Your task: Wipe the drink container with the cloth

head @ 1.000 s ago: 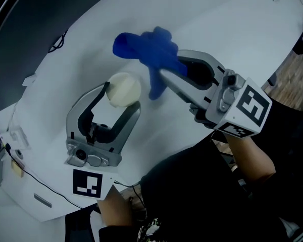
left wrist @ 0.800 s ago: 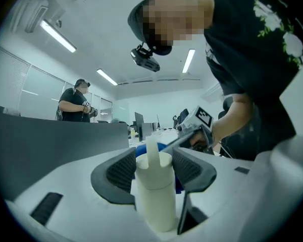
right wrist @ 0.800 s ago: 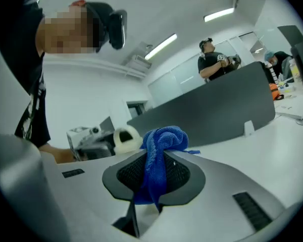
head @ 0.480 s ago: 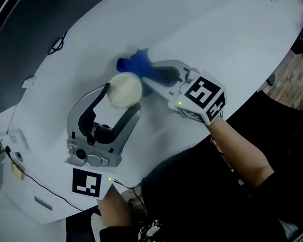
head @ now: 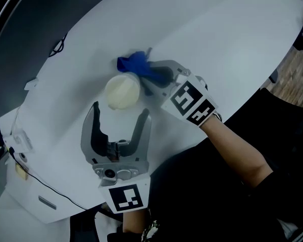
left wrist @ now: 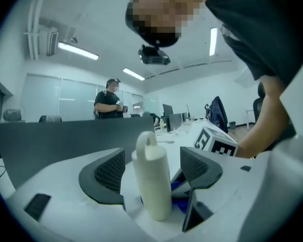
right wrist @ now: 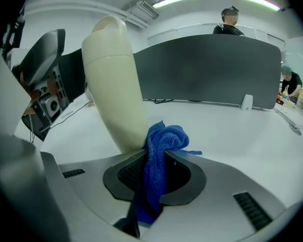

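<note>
A cream drink bottle stands upright on the white table, free of any grip. My left gripper sits just short of it; its jaws have just been opening and now stand wide, pads off the bottle. In the left gripper view the bottle rises in the gap between the jaws without touching them. My right gripper is shut on a blue cloth low at the bottle's far right side. In the right gripper view the cloth bunches out of the jaws against the bottle.
A dark grey partition runs along the table's far side, and a black cable lies there. Small devices and a wire sit at the table's left edge. People stand in the room behind.
The left gripper let go of the bottle, opened wide and drew back toward the near edge. The right gripper came down with the cloth to the bottle's side.
</note>
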A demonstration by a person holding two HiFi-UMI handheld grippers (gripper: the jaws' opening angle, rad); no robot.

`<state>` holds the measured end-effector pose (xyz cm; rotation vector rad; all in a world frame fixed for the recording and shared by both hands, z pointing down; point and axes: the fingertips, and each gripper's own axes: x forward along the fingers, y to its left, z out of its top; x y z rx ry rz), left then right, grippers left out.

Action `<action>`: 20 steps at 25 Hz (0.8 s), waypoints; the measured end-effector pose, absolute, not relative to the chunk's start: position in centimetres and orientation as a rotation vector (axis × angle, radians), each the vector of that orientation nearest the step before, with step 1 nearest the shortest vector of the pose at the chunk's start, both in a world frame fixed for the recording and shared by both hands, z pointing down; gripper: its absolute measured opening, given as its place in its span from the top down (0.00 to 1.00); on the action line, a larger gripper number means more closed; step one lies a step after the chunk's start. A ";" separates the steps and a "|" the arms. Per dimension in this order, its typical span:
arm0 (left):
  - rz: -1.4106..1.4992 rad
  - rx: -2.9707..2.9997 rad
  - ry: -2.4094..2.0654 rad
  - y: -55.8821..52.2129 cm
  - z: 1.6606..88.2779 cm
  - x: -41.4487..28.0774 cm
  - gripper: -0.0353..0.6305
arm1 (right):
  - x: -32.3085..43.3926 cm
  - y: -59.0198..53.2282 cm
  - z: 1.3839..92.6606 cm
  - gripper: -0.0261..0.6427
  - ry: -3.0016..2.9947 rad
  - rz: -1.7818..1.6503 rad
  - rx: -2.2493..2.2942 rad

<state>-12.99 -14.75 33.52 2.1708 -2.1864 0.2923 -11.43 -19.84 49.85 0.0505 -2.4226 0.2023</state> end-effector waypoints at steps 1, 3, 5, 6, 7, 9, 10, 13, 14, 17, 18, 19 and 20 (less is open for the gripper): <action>0.278 2.137 -2.184 -15.3 34.2 -12.6 0.47 | -11.4 -19.9 49.9 0.88 -2.422 0.198 0.058; 0.255 2.079 -2.217 -16.5 34.8 -12.6 0.48 | -11.4 -19.8 49.8 0.88 -2.423 0.185 0.067; 0.278 2.026 -2.264 -17.1 35.0 -13.2 0.48 | -11.4 -19.7 49.8 0.88 -2.424 0.175 0.071; 0.294 2.023 -2.262 -17.1 35.2 -13.4 0.49 | -11.3 -19.7 49.8 0.88 -2.426 0.181 0.073; 0.295 2.051 -2.235 -17.1 35.5 -13.6 0.55 | -11.2 -19.6 49.8 0.88 -2.431 0.202 0.075; 0.258 2.192 -2.123 -16.7 35.7 -13.7 0.56 | -11.2 -19.6 49.4 0.87 -2.459 0.322 0.084; 0.236 2.287 -2.044 -16.4 35.7 -13.7 0.56 | -11.2 -19.7 48.7 0.86 -2.484 0.408 0.091; 0.202 2.544 -1.785 -16.2 35.3 -13.4 0.56 | -10.6 -21.1 43.9 0.86 -2.633 0.613 0.114; 0.201 2.595 -1.724 -16.3 35.2 -13.2 0.56 | -10.5 -21.6 41.6 0.86 -2.703 0.665 0.106; 0.201 2.646 -1.650 -16.6 35.1 -13.0 0.56 | -10.9 -21.7 35.5 0.86 -2.874 0.740 -0.020; 0.194 2.645 -1.648 -16.6 35.1 -13.0 0.56 | -11.2 -21.4 34.4 0.86 -2.898 0.723 -0.072; 0.184 2.640 -1.652 -16.6 35.1 -13.1 0.56 | -11.5 -21.0 34.0 0.86 -2.906 0.699 -0.109; 0.174 2.633 -1.657 -16.6 35.1 -13.2 0.56 | -11.7 -20.8 34.2 0.87 -2.902 0.684 -0.124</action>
